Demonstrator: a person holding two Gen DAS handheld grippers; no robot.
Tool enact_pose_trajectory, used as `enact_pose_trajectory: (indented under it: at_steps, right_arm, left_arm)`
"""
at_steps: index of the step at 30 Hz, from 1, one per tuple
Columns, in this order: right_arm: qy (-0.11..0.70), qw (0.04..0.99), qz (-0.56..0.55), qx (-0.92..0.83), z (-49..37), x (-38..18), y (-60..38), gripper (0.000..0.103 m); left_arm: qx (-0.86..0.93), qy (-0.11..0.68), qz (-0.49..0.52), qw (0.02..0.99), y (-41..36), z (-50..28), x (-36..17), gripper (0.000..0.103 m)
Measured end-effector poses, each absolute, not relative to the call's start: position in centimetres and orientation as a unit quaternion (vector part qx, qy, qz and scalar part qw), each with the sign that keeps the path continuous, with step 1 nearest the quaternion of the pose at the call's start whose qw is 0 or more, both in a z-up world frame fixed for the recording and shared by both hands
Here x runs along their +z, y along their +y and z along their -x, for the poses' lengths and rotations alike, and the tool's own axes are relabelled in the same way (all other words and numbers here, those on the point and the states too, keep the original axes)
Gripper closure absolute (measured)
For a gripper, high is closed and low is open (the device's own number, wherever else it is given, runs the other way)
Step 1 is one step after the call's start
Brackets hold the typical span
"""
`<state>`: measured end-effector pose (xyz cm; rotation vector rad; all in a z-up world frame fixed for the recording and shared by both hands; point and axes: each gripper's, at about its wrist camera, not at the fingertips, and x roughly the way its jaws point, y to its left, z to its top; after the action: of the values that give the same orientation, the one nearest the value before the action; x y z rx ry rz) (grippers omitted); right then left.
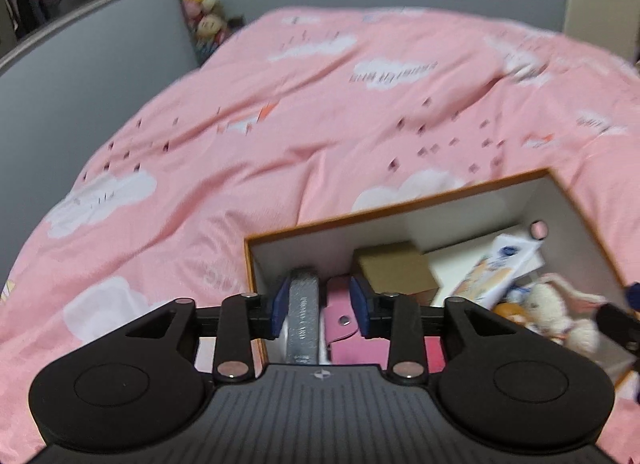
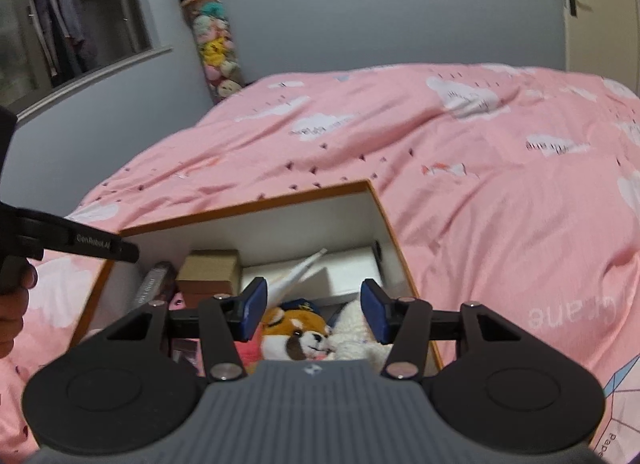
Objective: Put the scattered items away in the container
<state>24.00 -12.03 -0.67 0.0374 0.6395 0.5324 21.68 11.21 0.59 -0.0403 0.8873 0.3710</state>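
An open box [image 1: 400,208] with an orange rim and white inner walls sits on a bed covered by a pink quilt [image 1: 280,112] printed with white clouds. The left hand-held gripper [image 1: 320,304] hangs over the box's near left corner with its blue pads standing apart; a flat silver item [image 1: 302,304] stands on edge just inside the left pad, though I cannot tell whether the pad touches it, and a pink wallet [image 1: 340,324] lies below the right pad. Deeper in the box are a brown cardboard carton [image 1: 394,268], a white tube [image 1: 500,264] and a cream plush rabbit [image 1: 556,304]. The right hand-held gripper [image 2: 314,312] hovers over the box's near side, its pads parted and holding nothing, above an orange plush dog [image 2: 296,328] wearing a dark cap. A person's hand [image 2: 14,304] grips the left tool beside the box's left wall.
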Motion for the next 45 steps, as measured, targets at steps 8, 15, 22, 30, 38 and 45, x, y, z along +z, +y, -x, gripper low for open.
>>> enact_pose_trajectory:
  at_steps: [8,15,22,30,38,45]
  right_arm:
    - [0.283,0.912,0.009,0.298,-21.1,0.1,-11.7,0.043]
    - [0.283,0.906,0.017,0.313,-19.5,-1.3,-11.5,0.037]
    - [0.272,0.913,0.037,0.301,-18.6,-2.2,-11.3,0.032]
    - [0.278,0.915,0.047,0.289,-18.4,-3.2,-11.2,0.031]
    - [0.283,0.915,0.057,0.281,-18.5,-4.5,-11.0,0.03]
    - [0.275,0.917,0.075,0.28,-18.3,-4.9,-10.5,0.027]
  left_arm:
    - [0.131,0.36,0.029,0.923,8.1,-16.3,2.0,0.051]
    - [0.137,0.331,0.012,0.933,5.9,-13.6,0.2,0.044]
    - [0.149,0.328,0.027,0.933,5.7,-12.2,-1.7,0.036]
    - [0.152,0.33,0.024,0.931,5.8,-11.6,-3.2,0.036]
    - [0.156,0.32,0.012,0.934,5.7,-11.5,-4.0,0.022]
    - [0.155,0.324,0.003,0.933,5.6,-11.7,-4.3,0.014]
